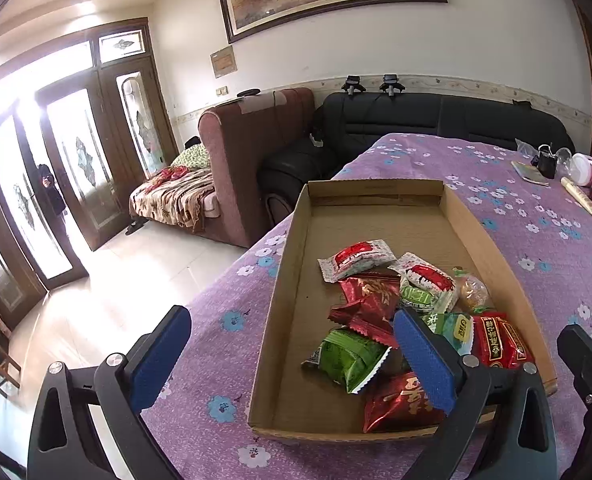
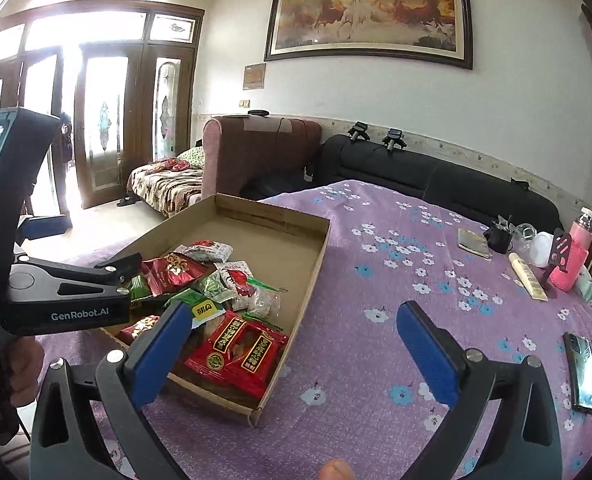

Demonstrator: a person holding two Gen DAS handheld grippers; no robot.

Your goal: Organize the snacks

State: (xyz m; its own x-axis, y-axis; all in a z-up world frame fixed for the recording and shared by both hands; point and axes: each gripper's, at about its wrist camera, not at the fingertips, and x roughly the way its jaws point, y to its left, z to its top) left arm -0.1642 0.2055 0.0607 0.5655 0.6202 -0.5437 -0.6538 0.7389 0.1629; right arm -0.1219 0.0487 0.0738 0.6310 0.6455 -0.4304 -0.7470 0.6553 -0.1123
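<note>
A shallow cardboard tray (image 1: 376,188) lies on the purple flowered tablecloth (image 1: 516,240). Several wrapped snacks are heaped in its near half: red-and-white packets (image 1: 356,258), dark red foil packs (image 1: 370,300), a green pack (image 1: 348,356) and a big red packet (image 2: 240,354). My left gripper (image 1: 292,360) stands open over the tray's near left corner, its right pad above the pile, nothing pressed. My right gripper (image 2: 294,352) is open wide over the tray's (image 2: 272,216) near right corner, its left pad just above the big red packet, its right pad over bare cloth.
The table's left edge (image 1: 232,268) drops to a tiled floor. A phone (image 2: 582,372) lies at the right. Far right stand a pink bottle (image 2: 576,256), a cream tube (image 2: 528,276), a notebook (image 2: 473,243) and small jars. Sofas sit behind the table.
</note>
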